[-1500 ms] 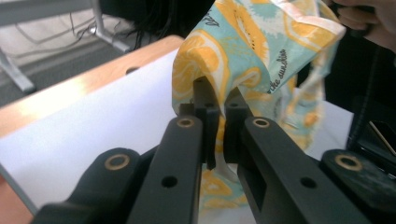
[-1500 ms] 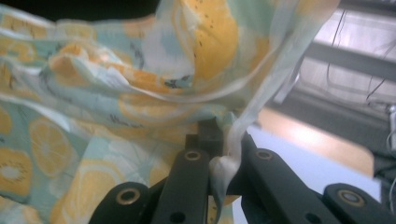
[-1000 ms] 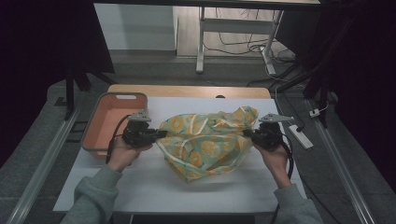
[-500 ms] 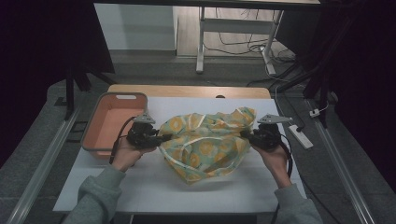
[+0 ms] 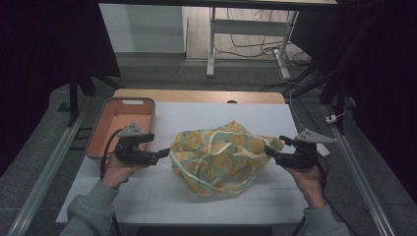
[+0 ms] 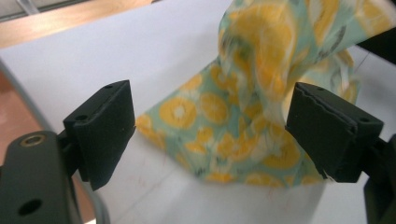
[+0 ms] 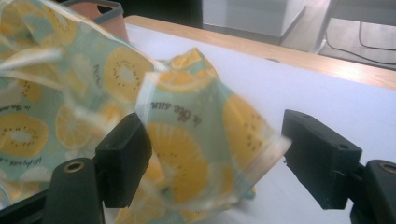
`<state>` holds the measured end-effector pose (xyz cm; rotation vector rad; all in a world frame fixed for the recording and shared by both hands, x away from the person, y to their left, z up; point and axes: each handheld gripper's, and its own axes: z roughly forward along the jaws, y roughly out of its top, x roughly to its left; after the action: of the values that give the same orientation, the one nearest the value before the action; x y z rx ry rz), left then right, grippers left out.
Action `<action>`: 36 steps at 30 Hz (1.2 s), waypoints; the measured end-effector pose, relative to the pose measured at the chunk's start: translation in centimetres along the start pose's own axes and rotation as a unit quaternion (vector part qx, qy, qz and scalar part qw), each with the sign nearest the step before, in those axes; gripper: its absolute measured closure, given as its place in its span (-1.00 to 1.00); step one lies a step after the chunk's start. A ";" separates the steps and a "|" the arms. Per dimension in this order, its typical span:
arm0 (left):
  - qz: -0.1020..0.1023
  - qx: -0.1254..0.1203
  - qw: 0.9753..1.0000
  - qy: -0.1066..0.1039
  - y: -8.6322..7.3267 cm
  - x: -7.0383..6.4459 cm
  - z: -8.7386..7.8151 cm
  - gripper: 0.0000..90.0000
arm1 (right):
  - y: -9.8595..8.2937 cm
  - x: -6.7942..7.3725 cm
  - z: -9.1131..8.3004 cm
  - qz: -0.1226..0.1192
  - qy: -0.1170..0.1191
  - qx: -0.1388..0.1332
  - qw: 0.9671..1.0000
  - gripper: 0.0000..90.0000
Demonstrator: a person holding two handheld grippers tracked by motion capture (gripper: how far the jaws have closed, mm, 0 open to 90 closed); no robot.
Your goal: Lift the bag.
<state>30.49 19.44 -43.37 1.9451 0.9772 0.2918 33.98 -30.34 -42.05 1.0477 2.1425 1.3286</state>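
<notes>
A mint-green cloth (image 5: 221, 155) printed with orange and yellow fruit slices lies bunched in the middle of the white table (image 5: 196, 115). My left gripper (image 5: 164, 153) is at the cloth's left edge. In the left gripper view its jaws stand wide apart (image 6: 210, 121), with a blurred fold of cloth (image 6: 243, 84) hanging between them. My right gripper (image 5: 269, 151) is at the cloth's right corner. It too is open (image 7: 215, 149), and a corner of cloth (image 7: 187, 135) sits loose between the jaws.
An orange-pink tray (image 5: 129, 101) stands at the left of the table, just behind my left hand. A small white object (image 5: 323, 148) lies near the table's right edge. Metal rails run along both sides, and a wooden strip (image 5: 196, 95) borders the back.
The cloth has sunk lower and flatter than a second ago and is blurred with motion. Both hands have drawn slightly back toward the person.
</notes>
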 end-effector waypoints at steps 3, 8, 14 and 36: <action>-0.003 0.002 1.000 0.005 -0.9 -0.1 -0.7 -0.60 | -0.7 0.0 -0.8 -0.001 0.002 0.003 1.000 -0.44; -0.002 0.015 1.000 0.017 -2.6 -0.4 -1.5 -0.59 | -1.7 0.1 -2.4 -0.004 0.018 -0.001 1.000 -0.44; -0.005 0.023 1.000 0.020 -4.0 -0.4 -1.9 -0.57 | -3.7 1.0 -3.5 -0.018 0.024 0.019 0.999 -0.44; 0.006 0.043 0.999 0.032 -5.9 -0.9 -1.9 -0.55 | -6.3 1.4 -2.3 -0.047 0.017 0.054 0.997 -0.42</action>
<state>25.81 21.56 -46.90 2.0303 1.0346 0.3257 29.17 -32.23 -46.52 0.9594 2.2815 1.2071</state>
